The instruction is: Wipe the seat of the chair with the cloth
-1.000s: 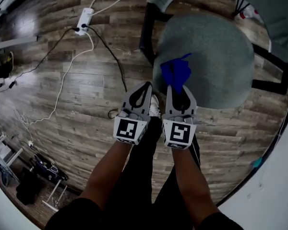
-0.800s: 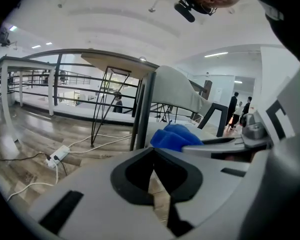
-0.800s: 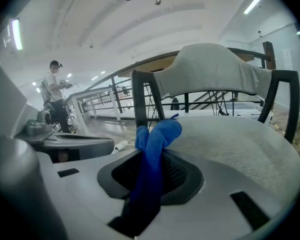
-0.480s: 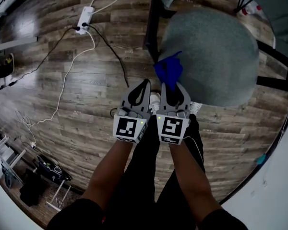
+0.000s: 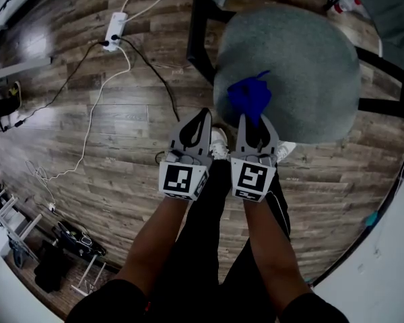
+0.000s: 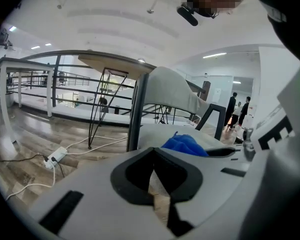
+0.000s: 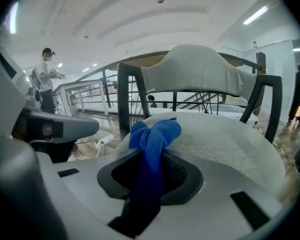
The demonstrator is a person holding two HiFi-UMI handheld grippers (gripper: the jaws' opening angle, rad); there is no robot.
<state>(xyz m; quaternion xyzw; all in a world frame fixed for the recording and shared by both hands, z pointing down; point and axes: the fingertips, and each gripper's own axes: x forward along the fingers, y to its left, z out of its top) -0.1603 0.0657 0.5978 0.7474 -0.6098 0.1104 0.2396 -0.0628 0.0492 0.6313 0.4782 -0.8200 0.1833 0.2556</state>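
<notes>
Right gripper (image 5: 255,124) clenches the bunched cloth (image 5: 250,97) at the seat (image 5: 310,66) edge; its jaws may scrape upholstery. Left gripper (image 5: 200,122) closed, empty.

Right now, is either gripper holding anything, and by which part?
The right gripper is shut on the blue cloth, pinched along its trailing end, the bunched end poking out over the chair seat. The left gripper is shut on nothing.

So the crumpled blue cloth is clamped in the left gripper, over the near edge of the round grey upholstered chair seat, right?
Wrong gripper. The crumpled blue cloth is clamped in the right gripper, not the left gripper, whose jaws are shut on nothing; the right gripper view shows it. It is over the near edge of the round grey upholstered chair seat.
</notes>
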